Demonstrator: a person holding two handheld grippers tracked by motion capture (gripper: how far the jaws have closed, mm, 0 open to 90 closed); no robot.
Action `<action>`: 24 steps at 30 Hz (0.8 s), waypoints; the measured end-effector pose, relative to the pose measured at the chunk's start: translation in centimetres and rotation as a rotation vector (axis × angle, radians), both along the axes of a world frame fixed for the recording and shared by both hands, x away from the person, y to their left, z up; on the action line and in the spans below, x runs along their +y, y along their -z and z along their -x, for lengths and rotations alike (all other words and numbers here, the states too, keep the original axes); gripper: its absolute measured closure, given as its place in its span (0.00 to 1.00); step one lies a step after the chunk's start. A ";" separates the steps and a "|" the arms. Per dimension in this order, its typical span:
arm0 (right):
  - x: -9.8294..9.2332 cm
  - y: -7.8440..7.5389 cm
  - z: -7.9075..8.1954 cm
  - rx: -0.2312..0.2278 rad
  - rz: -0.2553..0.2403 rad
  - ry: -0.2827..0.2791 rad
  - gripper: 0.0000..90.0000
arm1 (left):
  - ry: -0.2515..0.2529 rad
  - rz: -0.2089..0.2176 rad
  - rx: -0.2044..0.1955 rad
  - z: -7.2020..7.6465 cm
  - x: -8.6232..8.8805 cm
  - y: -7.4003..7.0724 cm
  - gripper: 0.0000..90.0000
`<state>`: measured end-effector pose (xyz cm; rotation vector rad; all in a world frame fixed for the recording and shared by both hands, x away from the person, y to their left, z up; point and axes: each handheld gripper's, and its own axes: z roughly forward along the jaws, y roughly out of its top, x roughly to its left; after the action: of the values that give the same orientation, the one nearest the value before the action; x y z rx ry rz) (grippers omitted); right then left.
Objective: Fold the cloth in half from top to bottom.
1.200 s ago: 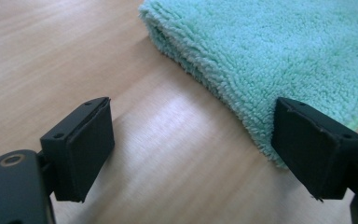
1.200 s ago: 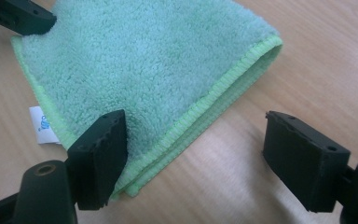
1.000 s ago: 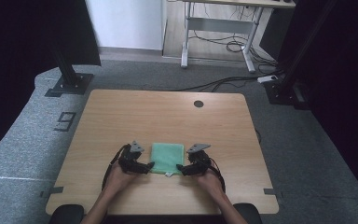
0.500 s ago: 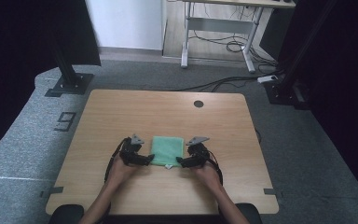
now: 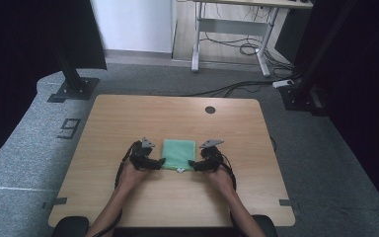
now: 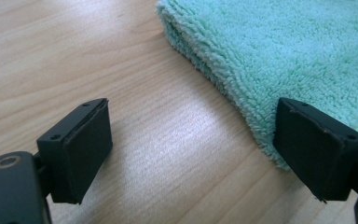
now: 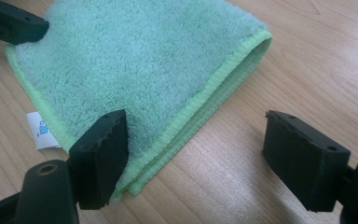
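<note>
Green cloth (image 5: pixel 179 154) between 2 open grippers

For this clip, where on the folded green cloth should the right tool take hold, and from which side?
Probably the near right corner of the green cloth, approached from its right side. The stitched edges stack there into a thin lip lying flat on the table, and the right tool, jaws open, already straddles it.
</note>
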<state>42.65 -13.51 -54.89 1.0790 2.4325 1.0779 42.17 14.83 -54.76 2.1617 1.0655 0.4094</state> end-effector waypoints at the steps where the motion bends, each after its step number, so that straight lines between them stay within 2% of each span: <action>1: 0.0 0.0 0.0 0.000 0.000 -0.001 0.25 | 0.001 0.001 0.001 0.0 0.0 0.0 0.14; 9: 0.0 -0.2 0.0 0.018 -0.005 0.007 0.26 | 0.006 0.010 0.018 -0.3 0.1 0.0 0.13; 14: -0.1 -0.6 0.1 0.009 -0.013 -0.008 0.28 | 0.008 0.023 0.034 -0.4 0.2 -0.2 0.12; 20: -0.6 -1.5 0.4 -0.006 -0.032 -0.018 0.27 | 0.020 0.033 0.016 0.2 0.2 -1.3 0.12; 24: -1.0 -2.1 0.7 -0.009 -0.028 -0.034 0.21 | 0.054 0.014 0.004 0.8 0.0 -2.1 0.10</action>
<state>41.90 -14.51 -52.74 1.0425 2.4445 1.1282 41.39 14.87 -52.68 2.1741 1.0075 0.3717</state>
